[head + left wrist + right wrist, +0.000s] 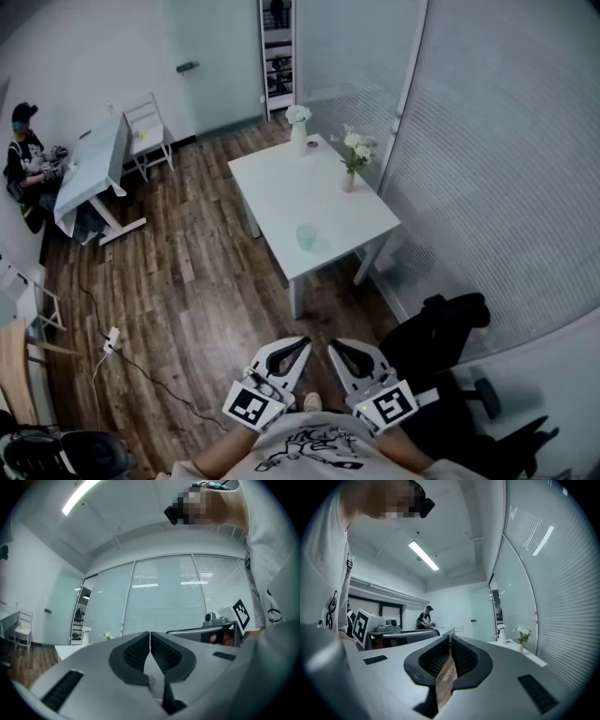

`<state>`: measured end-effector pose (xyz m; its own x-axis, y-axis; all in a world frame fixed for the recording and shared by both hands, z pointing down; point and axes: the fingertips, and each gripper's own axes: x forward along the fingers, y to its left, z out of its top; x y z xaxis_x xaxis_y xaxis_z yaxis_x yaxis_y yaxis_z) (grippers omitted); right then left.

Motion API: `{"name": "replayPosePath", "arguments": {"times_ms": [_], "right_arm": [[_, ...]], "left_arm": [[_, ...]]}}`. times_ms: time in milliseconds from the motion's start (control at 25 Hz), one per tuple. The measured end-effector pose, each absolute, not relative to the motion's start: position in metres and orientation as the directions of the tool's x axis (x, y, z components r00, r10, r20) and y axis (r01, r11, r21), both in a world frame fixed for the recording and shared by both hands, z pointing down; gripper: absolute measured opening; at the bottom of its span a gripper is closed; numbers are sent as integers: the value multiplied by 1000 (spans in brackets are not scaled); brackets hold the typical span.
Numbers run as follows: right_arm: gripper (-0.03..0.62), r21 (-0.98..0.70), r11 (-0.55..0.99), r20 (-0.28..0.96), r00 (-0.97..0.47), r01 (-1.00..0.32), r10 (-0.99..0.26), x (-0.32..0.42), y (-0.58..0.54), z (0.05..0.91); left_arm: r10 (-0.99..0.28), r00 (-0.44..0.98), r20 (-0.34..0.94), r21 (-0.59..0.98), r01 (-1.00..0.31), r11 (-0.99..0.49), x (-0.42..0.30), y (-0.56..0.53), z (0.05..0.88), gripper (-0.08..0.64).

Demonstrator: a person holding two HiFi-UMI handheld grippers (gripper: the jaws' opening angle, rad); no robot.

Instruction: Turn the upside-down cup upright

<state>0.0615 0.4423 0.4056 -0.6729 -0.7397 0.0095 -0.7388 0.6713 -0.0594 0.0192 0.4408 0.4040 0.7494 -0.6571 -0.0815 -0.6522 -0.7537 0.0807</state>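
Pose: left claw (300, 343) level, closed, empty; right claw (335, 345) same, beside it.

Office-type room: glass partition walls (506, 141) with blinds, wood-plank floor (187, 272), white tabletop (281, 187) with flower vase (298, 136), black office chair (441, 337), person (23, 155) seated at a far desk (94, 164), ceiling strip light (424, 556).

The person wears a white T-shirt (314, 448) printed with a black line drawing. The left hand-held gripper (301, 344) and right hand-held gripper (335, 347) have pale grey shells, black ribbed pads (133, 654), and a cube (251, 405) with black-and-white square markers.
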Motion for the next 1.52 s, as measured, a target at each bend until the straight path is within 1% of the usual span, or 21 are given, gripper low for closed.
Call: {"name": "replayPosePath", "arguments": {"times_ms": [160,680,1120,1520], "right_arm": [[41,-57,672,-1,-673,-738,-739,68,441,405],[41,-67,676,25,-679,-734,-734,87,444,412],[41,-80,682,26,-686,-727,-727,84,431,416],[41,-86,684,42,-689,-724,-724,78,395,420]], "left_arm": [[-660,747,-80,82,-654,-752,26,438,405,9],[-674,734,-88,88,-668,-739,42,441,407,9],[-696,714,-75,101,-689,-717,34,431,414,9],[-695,710,-115,132,-683,-719,29,395,412,9]]}}
